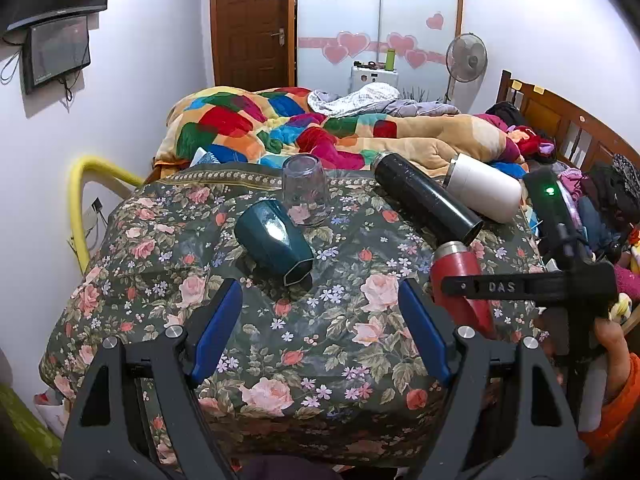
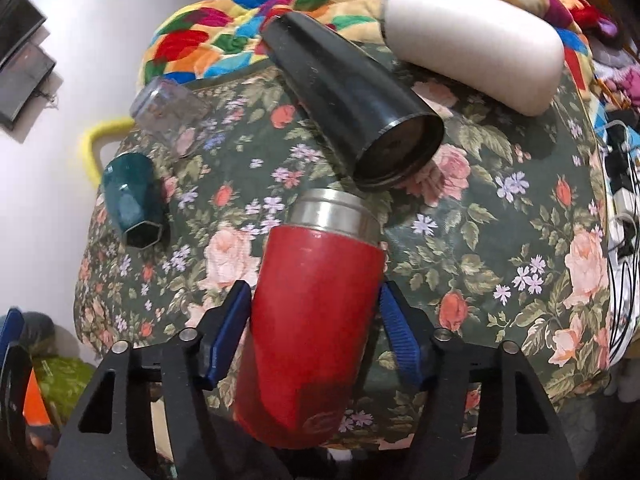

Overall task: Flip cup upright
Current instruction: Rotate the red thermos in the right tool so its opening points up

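A red cup (image 2: 312,320) with a steel rim lies tilted between the blue pads of my right gripper (image 2: 316,300), which is shut on it; it also shows in the left wrist view (image 1: 460,280). My left gripper (image 1: 320,304) is open and empty above the floral quilt (image 1: 320,352). A teal cup (image 1: 276,240) lies on its side ahead of it. A clear glass (image 1: 306,192) stands upside down behind the teal cup. A black cup (image 1: 424,196) and a white cup (image 1: 484,188) lie on their sides at the right.
A colourful blanket (image 1: 280,124) is heaped behind the quilt. A yellow pipe (image 1: 80,200) curves at the left wall. Clothes and a wooden headboard (image 1: 560,120) lie to the right. Cables (image 2: 620,200) lie at the quilt's right edge.
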Tool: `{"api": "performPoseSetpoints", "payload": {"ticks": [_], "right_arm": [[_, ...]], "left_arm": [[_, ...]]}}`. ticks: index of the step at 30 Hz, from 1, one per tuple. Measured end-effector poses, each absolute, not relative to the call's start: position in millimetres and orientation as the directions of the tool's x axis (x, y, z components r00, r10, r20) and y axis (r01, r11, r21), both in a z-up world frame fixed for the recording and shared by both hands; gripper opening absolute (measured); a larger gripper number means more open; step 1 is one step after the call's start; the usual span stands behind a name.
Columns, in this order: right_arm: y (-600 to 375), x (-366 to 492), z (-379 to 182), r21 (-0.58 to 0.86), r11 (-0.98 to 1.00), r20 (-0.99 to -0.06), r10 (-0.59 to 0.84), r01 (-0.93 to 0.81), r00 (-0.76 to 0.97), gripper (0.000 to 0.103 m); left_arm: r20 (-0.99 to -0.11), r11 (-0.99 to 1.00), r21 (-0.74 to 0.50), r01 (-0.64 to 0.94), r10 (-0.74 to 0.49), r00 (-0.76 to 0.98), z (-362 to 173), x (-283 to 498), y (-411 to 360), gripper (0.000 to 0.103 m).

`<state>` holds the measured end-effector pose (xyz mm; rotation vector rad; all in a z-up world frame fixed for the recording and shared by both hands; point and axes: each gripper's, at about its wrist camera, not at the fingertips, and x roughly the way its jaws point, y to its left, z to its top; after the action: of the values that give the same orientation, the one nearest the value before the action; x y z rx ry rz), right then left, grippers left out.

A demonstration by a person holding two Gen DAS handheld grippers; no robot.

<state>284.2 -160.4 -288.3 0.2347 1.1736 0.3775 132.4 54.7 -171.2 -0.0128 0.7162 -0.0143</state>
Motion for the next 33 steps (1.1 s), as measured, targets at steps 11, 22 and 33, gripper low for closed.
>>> {"api": "performPoseSetpoints", "payload": {"ticks": [11,22,33], "right_arm": [[-143,263,-230,0.183,0.925,-0.794,0.339,-0.333,0.505,0.005],[-109,299,-280,0.468,0.847,-0.818,0.523,-0.251,0.239,0.071],[-58,302,-301,0.369,0.859,-0.876,0.448,-0.354,0.175,0.063]], "left_arm": [[-0.659,0.999,-0.023,0.028,-0.036,0.751,-171,139,42,0.08],[-0.693,0.998,-0.03,-0.057,0.021,0.721,-189,141,70,0.08],[-0.715,0.992,-0.057,-0.112,0.038,0.698,-202,142,96,0.08]]}}
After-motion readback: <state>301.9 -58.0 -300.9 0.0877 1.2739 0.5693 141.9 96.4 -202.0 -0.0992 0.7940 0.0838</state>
